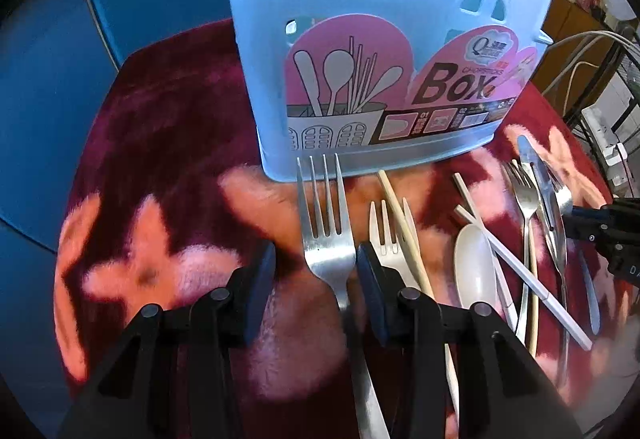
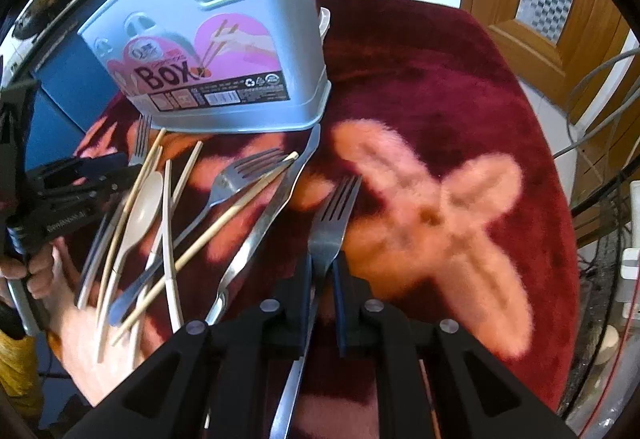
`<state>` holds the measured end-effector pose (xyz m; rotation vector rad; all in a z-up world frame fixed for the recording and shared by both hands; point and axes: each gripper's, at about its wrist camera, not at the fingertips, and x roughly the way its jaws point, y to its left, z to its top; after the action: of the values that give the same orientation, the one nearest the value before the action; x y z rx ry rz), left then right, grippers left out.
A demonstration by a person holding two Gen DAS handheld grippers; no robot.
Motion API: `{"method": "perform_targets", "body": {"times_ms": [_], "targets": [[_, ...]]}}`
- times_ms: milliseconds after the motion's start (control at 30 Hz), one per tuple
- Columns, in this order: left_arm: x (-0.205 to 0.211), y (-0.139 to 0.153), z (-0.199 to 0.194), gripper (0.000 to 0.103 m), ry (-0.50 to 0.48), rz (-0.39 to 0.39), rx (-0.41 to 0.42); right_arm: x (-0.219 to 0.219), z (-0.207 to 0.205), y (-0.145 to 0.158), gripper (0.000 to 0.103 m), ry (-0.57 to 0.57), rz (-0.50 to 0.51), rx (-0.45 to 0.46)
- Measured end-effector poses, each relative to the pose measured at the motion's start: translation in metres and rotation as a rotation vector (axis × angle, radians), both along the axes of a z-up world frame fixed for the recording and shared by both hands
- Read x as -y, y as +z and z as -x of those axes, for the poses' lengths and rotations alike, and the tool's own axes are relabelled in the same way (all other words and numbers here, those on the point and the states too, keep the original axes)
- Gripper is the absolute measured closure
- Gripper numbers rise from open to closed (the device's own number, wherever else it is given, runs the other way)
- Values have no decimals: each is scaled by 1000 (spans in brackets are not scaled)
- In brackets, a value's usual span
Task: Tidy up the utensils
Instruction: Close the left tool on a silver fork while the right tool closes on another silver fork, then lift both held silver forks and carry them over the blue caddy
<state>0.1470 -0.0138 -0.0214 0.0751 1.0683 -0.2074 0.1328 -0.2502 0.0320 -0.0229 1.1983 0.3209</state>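
Right gripper (image 2: 324,271) clamps a steel fork (image 2: 334,215); left gripper (image 1: 316,271) released. Carry fork upright toward blue box (image 2: 224,39) at eleven o'clock.

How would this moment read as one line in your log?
left gripper: open around steel fork | right gripper: shut on second steel fork | blue plastic utensil box: upright

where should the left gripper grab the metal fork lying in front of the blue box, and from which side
Grip the metal fork at its narrow neck just below the tines, coming down from above. It lies flat on the red cloth, tines toward the blue box, so only its thin edges offer faces for the pads. The left gripper already straddles the neck with jaws apart; one pad each side should work.
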Motion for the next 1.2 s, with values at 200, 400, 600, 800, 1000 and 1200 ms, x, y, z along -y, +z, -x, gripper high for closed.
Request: {"method": "perform_targets", "body": {"times_ms": [200,400,600,800,1000,1200], "targets": [[4,2,-9,60,17,-4,-35,3,-12,-2,88,14,-48,-21],[0,7,-10,77,60,35,-10,1,-12,-4,93,-3,-63,8],[-10,10,-3,77,93,97,15,2,-7,1,98,-40,-71,48],[-20,26,20,77,96,143,96,6,9,19,100,-71,-116,131],[-28,50,51,77,97,181,217,6,37,49,100,-80,-158,266],[-30,73,78,77,98,214,311,-1,55,80,100,-82,-158,401]]}}
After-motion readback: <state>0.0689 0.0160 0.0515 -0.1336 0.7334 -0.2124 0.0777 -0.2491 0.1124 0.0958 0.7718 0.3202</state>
